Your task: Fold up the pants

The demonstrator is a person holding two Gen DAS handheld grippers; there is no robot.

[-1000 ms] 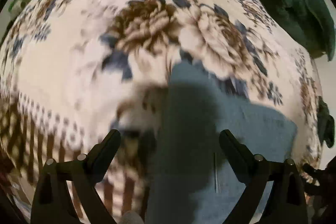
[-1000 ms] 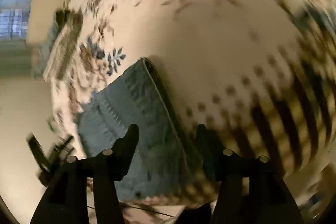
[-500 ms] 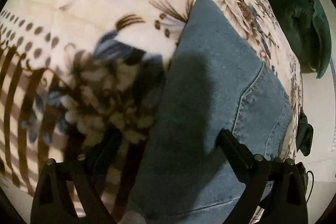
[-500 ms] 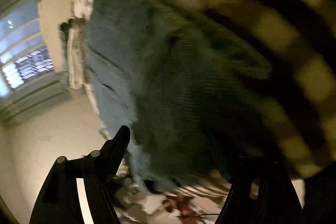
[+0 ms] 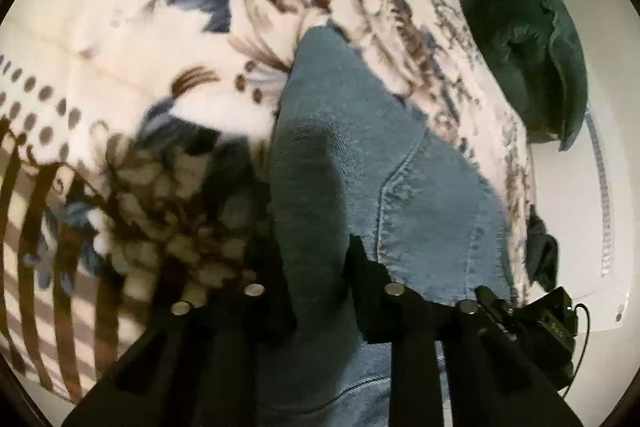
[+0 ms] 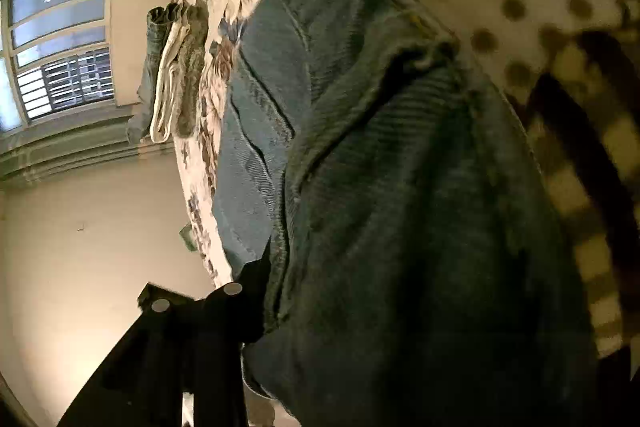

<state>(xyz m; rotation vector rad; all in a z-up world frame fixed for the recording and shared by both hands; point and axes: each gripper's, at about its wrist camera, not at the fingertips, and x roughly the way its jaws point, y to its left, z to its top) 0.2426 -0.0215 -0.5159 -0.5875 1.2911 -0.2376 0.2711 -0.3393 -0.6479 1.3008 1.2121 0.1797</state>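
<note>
Blue denim pants (image 5: 360,167) lie on a floral blanket (image 5: 140,27) on the bed. In the left wrist view my left gripper (image 5: 312,267) is shut on a raised fold of the pants at their near edge. In the right wrist view the pants (image 6: 400,207) fill most of the frame, bunched and close to the lens. My right gripper (image 6: 340,287) is closed into the denim; only its left finger (image 6: 248,287) shows, the right finger is hidden under the cloth.
A dark green cushion (image 5: 528,39) lies at the far right of the bed. A stack of folded clothes (image 6: 176,67) sits at the far end of the bed, below a window (image 6: 56,43). The bed edge with brown stripes (image 5: 40,247) is near my left gripper.
Both grippers have come down onto the near edge of the pants and closed on the denim. The left jaws were wide open before; now they pinch a fold.
</note>
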